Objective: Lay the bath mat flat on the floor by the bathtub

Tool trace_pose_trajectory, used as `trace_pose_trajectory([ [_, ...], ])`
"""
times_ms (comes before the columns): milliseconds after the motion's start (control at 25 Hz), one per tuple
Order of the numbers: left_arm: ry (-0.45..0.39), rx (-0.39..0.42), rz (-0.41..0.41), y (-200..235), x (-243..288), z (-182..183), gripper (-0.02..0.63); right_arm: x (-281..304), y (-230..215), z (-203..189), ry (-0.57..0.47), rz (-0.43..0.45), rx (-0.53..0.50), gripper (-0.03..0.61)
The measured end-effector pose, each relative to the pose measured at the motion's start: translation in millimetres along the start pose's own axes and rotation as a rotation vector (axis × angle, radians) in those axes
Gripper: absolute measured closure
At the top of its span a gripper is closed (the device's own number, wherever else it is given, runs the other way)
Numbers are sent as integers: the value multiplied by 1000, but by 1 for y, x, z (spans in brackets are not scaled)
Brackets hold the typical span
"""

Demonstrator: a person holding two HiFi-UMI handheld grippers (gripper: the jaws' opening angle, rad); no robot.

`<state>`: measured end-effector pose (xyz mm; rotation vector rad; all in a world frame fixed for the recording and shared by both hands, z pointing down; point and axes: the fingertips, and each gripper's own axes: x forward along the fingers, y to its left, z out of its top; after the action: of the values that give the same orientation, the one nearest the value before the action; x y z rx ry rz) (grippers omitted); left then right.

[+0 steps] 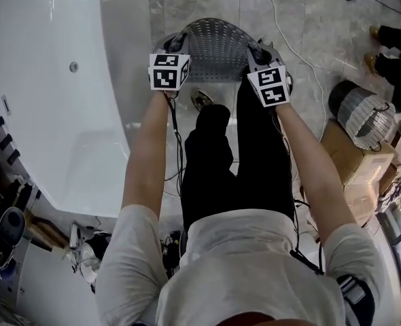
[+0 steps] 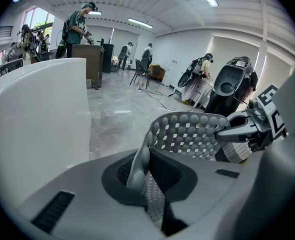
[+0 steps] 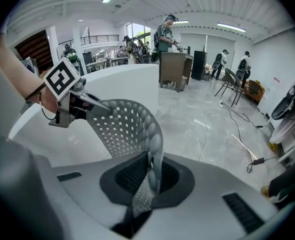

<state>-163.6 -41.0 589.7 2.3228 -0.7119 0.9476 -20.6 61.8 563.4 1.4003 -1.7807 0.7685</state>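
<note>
**Mat gripped at both sides beside the tub**

The grey, holed mat (image 1: pixel 217 46) was held between the two grippers and bowed into an arch (its bumpy rim curled up and over). The left gripper (image 1: pixel 177 43) had its fingers pinched tight on the mat's left edge. The right gripper (image 1: pixel 258 50) was clamped the same way on the right edge. The mat was over the marble floor (image 1: pixel 200 2), just right of the white tub (image 1: pixel 51 80). Whether its far edge touched the floor could not be told. A white cable (image 1: pixel 289 32) lay on the floor to the right.
</note>
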Motion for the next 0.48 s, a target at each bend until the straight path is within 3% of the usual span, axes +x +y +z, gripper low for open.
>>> trace_pose_trajectory([
  [280,17,-20,90,11,37,4,586,40,-28,5,8,66,1,555],
  [480,43,-73,199,33,53,6,586,61,-22,4,35,149,1,555],
])
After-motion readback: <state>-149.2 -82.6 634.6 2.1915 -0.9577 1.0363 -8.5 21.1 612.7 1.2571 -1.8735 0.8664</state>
